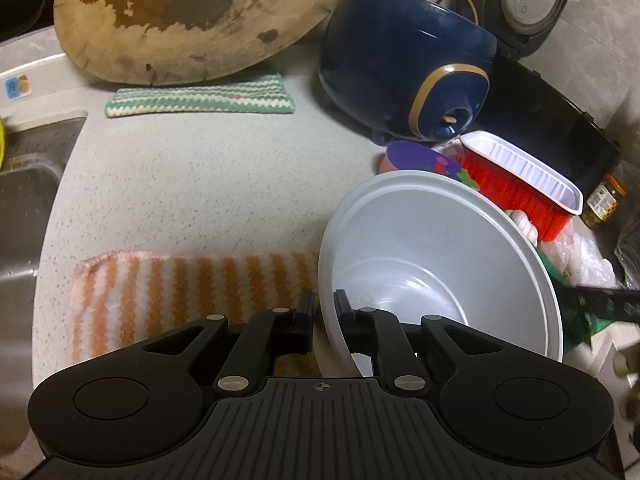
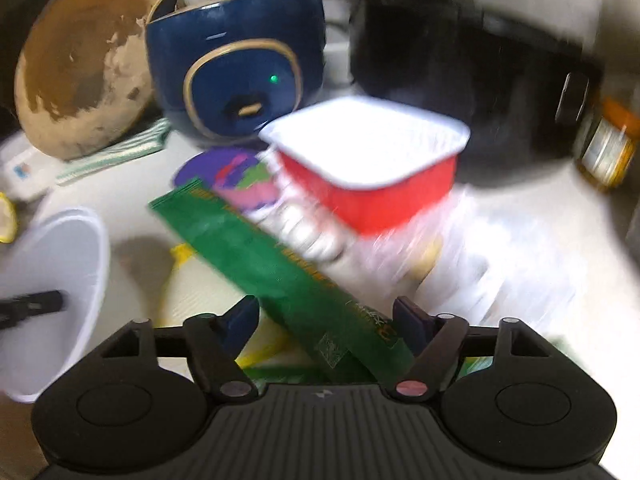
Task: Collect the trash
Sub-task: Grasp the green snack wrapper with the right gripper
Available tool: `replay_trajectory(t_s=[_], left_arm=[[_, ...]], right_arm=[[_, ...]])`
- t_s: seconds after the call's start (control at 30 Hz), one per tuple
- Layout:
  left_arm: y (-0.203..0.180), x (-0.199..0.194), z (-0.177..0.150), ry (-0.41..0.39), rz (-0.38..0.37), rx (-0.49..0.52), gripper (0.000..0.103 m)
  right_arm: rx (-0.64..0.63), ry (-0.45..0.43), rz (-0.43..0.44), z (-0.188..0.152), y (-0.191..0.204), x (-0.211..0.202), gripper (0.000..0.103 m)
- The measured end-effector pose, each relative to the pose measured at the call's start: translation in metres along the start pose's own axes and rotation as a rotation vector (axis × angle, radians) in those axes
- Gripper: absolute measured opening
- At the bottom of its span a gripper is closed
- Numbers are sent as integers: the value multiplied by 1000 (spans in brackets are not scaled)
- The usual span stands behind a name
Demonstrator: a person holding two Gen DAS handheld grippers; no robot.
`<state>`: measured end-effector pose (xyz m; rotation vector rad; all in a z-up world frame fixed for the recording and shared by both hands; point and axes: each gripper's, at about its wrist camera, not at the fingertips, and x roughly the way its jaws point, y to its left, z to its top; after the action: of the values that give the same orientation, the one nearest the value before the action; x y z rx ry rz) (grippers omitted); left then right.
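My left gripper [image 1: 323, 307] is shut on the near rim of a white plastic bowl [image 1: 440, 264], which tilts above the counter; the bowl [image 2: 52, 280] also shows at the left of the right wrist view. My right gripper [image 2: 326, 314] stands open over a trash pile, with a green packet [image 2: 280, 268] lying slantwise between its fingers. The view is blurred, and I see no pad pressing on the packet. Behind it are a red tray with a white inside [image 2: 372, 184], a purple lid [image 2: 236, 180] and clear plastic wrap [image 2: 480, 272]. The red tray [image 1: 512, 188] sits just beyond the bowl.
A blue rice cooker [image 1: 400, 64], a round wooden board [image 1: 192, 20] and a black appliance [image 1: 552, 120] line the back. A green striped cloth [image 1: 200, 98] and an orange striped cloth [image 1: 180, 292] lie on the counter. A steel sink [image 1: 24, 200] is left, a jar [image 1: 604, 200] right.
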<state>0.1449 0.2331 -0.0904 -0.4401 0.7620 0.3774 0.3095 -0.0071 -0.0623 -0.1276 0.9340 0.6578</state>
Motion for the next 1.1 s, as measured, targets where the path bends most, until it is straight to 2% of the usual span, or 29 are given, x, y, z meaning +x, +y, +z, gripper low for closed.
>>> replay_trajectory(t_s=[0.1,0.2,0.27,0.33,0.4,0.43,0.6,0.93,1.1], left_arm=[[0,1,0,0,-2,-4,12],[2,3,0,2,-5,-10,13],[2,4,0,7,-5,-11,13],[3,6,0,15,-6,-13,13],[4,7,-1,21,-6,-13,13],[4,7,-1,20,-9,-14,16],[9,7,0,22,-9,-28,17],[22,-1,7,-23,-14,-86,17],[32,-4,7,-40,-6,-118,17]], right_arm=[[-28,33,102,-4,13,-7,70],[-92,-4,62,3,33,-9,69],[-123,-42,29,9,41,-3,63],[-136,-39,36,18,44,7,53],[-141,-18,51,24,49,21,51],[-140,0,58,27,51,29,50],[-73,40,132,37,48,45,50],[-50,45,142,29,43,33,50],[-22,102,246,17,39,24,47]])
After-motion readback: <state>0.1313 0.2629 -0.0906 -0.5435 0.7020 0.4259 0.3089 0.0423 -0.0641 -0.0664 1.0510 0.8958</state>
